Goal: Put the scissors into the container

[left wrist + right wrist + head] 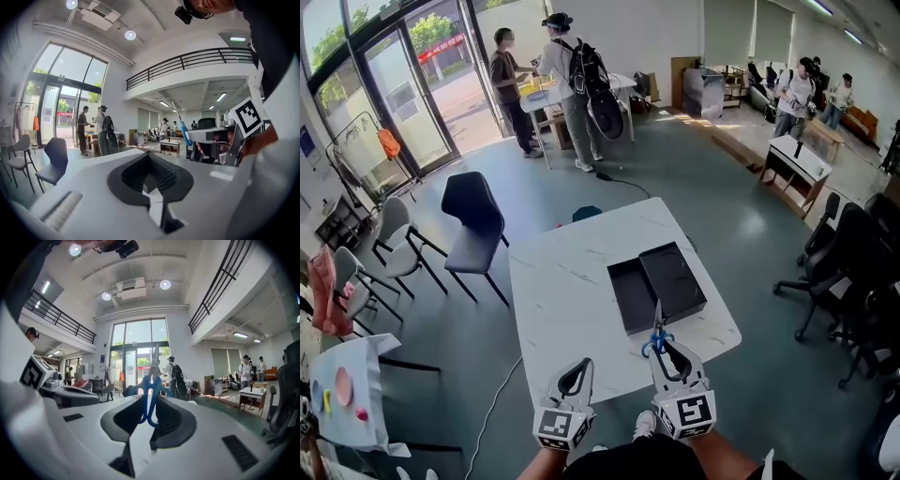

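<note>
Blue-handled scissors [657, 336] were clamped by their handle loops in the right gripper [662, 352], blades pointing ahead. They sat above the near edge of the white table [558, 300], just short of the black container [619, 298]. Left gripper [577, 370] was closed on nothing. Looked like the carry step. Next move probably needed: advance over the open tray, lower, release clear of the rim.

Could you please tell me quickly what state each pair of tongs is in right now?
Left tongs: closed, empty.
Right tongs: closed on the scissors, held by the handles.
</note>
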### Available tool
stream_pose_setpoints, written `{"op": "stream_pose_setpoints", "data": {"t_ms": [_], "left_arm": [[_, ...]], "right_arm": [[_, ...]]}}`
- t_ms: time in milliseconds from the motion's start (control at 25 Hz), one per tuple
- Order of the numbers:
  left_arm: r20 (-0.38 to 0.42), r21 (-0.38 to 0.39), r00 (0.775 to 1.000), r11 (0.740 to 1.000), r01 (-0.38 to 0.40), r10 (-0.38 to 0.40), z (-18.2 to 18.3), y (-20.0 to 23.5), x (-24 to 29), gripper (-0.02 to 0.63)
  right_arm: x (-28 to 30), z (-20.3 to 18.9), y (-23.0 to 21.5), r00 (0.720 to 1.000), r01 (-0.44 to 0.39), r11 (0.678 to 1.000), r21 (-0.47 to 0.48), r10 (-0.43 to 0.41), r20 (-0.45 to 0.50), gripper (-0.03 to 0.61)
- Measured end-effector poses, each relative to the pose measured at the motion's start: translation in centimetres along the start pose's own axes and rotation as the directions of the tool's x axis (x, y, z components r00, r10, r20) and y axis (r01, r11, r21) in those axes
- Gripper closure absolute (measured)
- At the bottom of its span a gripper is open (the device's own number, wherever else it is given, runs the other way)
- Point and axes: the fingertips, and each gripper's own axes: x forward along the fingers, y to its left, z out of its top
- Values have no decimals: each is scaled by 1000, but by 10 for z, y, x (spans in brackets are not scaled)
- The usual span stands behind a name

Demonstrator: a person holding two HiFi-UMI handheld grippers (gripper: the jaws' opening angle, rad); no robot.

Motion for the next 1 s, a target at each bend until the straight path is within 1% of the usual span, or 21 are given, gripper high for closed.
{"op": "stream_pose_setpoints", "data": {"t_ms": [160,280,440,560,680,800,1000], "left_arm": [[-1,6,999,999,-44,44,6,8,5,604],[-5,7,997,997,-76,76,8,17,7,604],[-8,7,995,995,-102,102,9,34,9,604],[-11,4,992,992,-123,123,9,54,12,604],[-2,-2,993,993,-120,120,12,70,21,604],[8,5,996,996,-91,91,12,81,34,604],[1,1,998,998,-65,65,12,102,48,604]], "right_arm": [[6,2,-5,1000,-26,999,-37,26,3,492],[13,1,-8,999,-42,998,-42,42,4,492],[25,-1,-11,999,-46,997,-63,46,6,492],[39,7,-12,999,-42,995,-89,44,20,492],[53,11,-16,1000,-25,995,-101,26,14,492],[68,7,-20,1000,-5,995,-102,6,8,492],[92,9,-25,1000,29,994,-109,-29,-3,492]]}}
